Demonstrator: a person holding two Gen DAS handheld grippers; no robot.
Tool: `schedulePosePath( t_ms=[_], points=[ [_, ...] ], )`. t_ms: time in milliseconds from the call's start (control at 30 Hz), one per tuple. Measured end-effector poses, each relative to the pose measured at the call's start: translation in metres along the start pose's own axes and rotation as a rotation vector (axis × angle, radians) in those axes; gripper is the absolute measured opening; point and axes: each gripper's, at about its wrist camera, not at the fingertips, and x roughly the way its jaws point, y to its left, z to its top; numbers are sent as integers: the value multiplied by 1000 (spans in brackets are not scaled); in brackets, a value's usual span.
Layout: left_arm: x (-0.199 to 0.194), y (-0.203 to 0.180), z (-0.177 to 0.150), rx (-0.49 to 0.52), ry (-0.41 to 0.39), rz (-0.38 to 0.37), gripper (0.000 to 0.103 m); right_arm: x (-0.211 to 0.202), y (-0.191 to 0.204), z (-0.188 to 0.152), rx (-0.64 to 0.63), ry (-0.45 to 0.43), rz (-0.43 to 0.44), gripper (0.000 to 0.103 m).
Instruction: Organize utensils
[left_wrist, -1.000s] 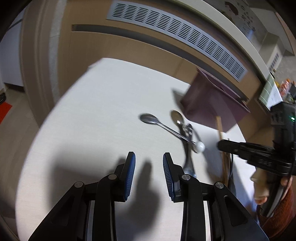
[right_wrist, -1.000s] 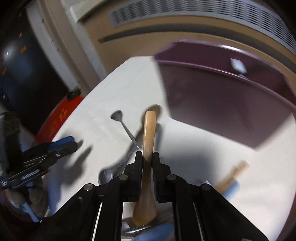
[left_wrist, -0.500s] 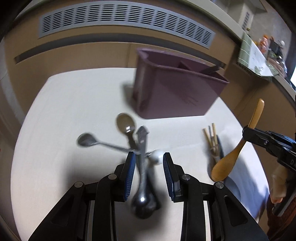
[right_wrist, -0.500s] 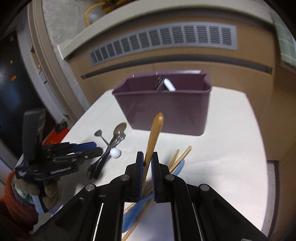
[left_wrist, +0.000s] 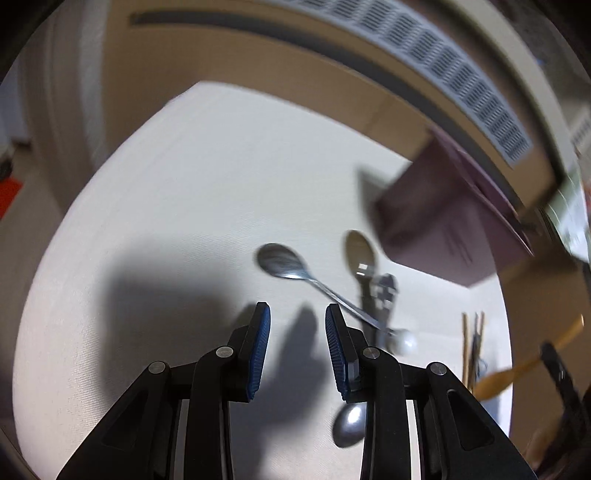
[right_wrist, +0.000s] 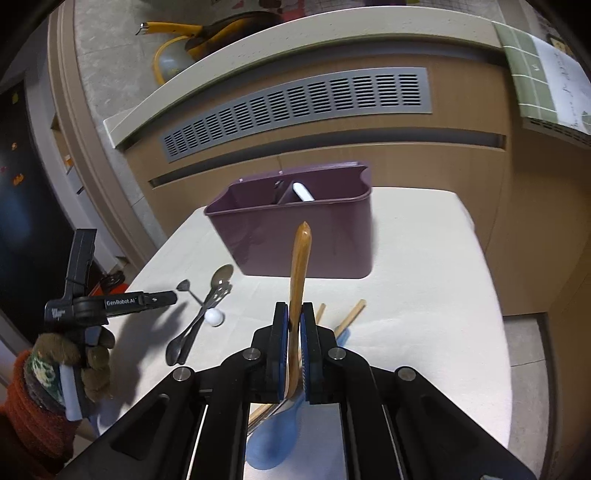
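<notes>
Step in hand: we are carrying the wooden spoon (right_wrist: 300, 266) toward the purple caddy (right_wrist: 295, 236) — lifted clear of the table (right_wrist: 424, 295), handle tip pointing far and up, not yet over the rim.
Right gripper (right_wrist: 294, 332): pads pressed together on the wooden spoon's handle, its jaws having just closed further onto it; the bowl end hangs near us, below the fingers.
Left gripper (left_wrist: 297, 332): spread, nothing between the pads, hovering over bare table just left of the metal pile.
Caddy: stands at the far side of the table; one white-handled utensil (right_wrist: 303, 192) already leans inside a compartment.
Left to sort: metal spoons (right_wrist: 207, 306) crossed in a heap at the left, a white-knobbed piece (right_wrist: 214, 317) among them; chopsticks (right_wrist: 349, 314) and a blue spoon (right_wrist: 277, 439) near us, under the right gripper.
Next move, as we judge it: bring the spoon over an open compartment, tip it upright, lower it, then release — the long handle needs clearance over the near wall.
Left hand's likely part: close on one metal spoon; the crossed handles may drag each other.
</notes>
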Motion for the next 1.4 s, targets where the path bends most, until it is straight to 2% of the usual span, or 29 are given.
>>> schedulePosePath(
  t_ms=[100, 233, 300, 400, 500, 567, 800, 900, 1033, 1133, 1300, 1400],
  points=[
    [5, 5, 10, -59, -14, 1, 32, 0, 0, -1, 5, -2, -4, 5],
    [18, -1, 25, -63, -32, 47, 32, -2, 2, -2, 1, 1, -15, 5],
    [25, -15, 29, -5, -46, 79, 32, -3, 3, -2, -2, 1, -20, 5],
    [34, -41, 22, 139, -60, 106, 32, -3, 2, -2, -4, 0, -28, 6],
    [33, -59, 4, 311, -108, 128, 33, -5, 1, -3, -8, 0, -33, 6],
    [29, -62, -8, 388, -103, 84, 33, -8, 0, -2, -6, -6, -38, 6],
    [3, -50, -46, 495, -49, -26, 33, -25, 1, 4, -23, -68, -59, 5],
    [-10, -35, -56, 486, -15, -63, 33, -27, 3, 6, -31, -73, -64, 5],
    [-18, -22, -58, 413, -8, -51, 33, -25, 5, 5, -32, -67, -56, 5],
    [-24, -7, -48, 302, -30, -21, 33, -24, 6, 5, -31, -63, -46, 5],
    [-8, 13, -23, 113, -28, 5, 33, -22, 12, 6, -52, -67, -53, 5],
    [-1, 3, -18, 133, -32, 49, 33, -21, 15, 4, -68, -65, -64, 5]
  ],
)
